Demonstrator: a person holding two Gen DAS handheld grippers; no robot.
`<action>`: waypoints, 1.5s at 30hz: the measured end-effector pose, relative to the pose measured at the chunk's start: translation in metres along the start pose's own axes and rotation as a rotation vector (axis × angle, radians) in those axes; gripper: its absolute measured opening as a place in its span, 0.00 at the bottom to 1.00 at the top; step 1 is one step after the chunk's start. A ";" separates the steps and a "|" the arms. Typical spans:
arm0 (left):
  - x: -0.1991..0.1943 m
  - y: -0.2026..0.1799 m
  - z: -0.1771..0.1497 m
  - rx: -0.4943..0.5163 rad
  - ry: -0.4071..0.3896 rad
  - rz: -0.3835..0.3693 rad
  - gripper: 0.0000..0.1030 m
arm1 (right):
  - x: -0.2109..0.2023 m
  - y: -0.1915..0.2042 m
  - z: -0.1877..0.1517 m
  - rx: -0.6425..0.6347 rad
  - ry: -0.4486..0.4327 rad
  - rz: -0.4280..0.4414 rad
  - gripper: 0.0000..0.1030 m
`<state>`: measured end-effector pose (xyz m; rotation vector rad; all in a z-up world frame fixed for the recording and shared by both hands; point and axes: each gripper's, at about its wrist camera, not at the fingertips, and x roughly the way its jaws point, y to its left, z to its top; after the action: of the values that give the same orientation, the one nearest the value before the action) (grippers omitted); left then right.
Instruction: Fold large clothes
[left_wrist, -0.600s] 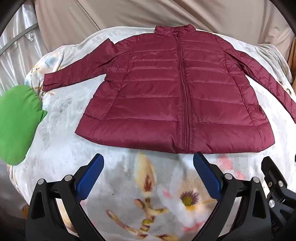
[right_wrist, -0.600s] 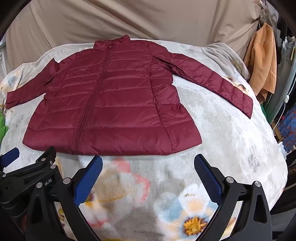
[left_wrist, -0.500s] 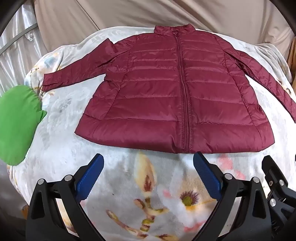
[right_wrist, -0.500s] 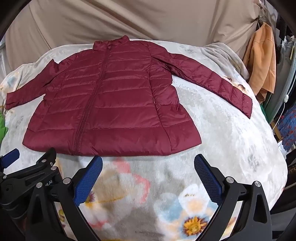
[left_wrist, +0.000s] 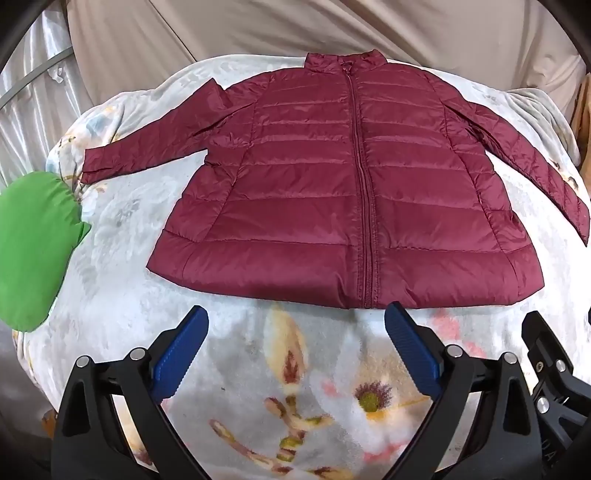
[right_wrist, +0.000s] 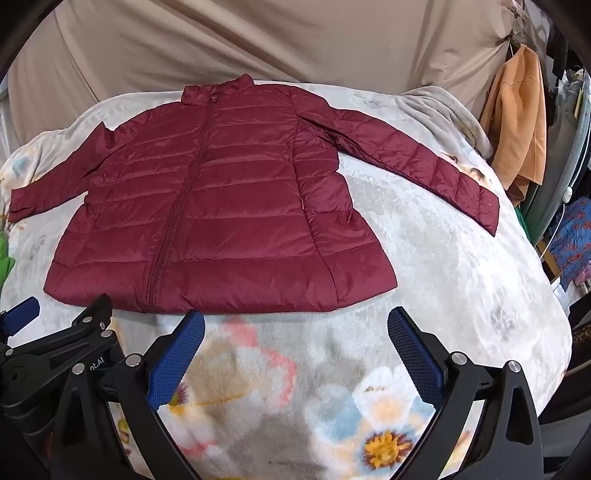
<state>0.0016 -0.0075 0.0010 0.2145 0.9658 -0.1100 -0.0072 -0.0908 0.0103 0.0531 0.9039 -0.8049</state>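
A maroon quilted puffer jacket (left_wrist: 332, 192) lies flat and zipped, front up, on a floral blanket (left_wrist: 110, 295), collar at the far side, both sleeves spread outward. It also shows in the right wrist view (right_wrist: 221, 221). My left gripper (left_wrist: 295, 317) is open and empty, just short of the jacket's hem near the zipper. My right gripper (right_wrist: 295, 325) is open and empty, just short of the hem toward its right half. The left gripper's body (right_wrist: 55, 350) shows at the lower left of the right wrist view.
A green cloth bundle (left_wrist: 29, 251) lies at the blanket's left edge. A beige sheet (left_wrist: 295, 29) hangs behind. An orange garment (right_wrist: 517, 122) and other clothes hang at the right. The blanket drops off at the right (right_wrist: 535, 314).
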 end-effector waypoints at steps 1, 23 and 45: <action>0.000 0.000 0.000 -0.001 0.001 0.001 0.91 | 0.000 0.000 0.000 0.000 0.000 -0.001 0.95; -0.002 0.002 0.001 0.002 -0.005 -0.002 0.91 | 0.000 -0.001 -0.001 -0.003 -0.003 -0.004 0.95; -0.002 0.002 0.001 0.003 -0.005 0.000 0.91 | 0.000 -0.001 -0.001 0.001 0.004 -0.001 0.95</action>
<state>0.0021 -0.0055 0.0036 0.2169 0.9612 -0.1120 -0.0087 -0.0914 0.0103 0.0553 0.9072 -0.8066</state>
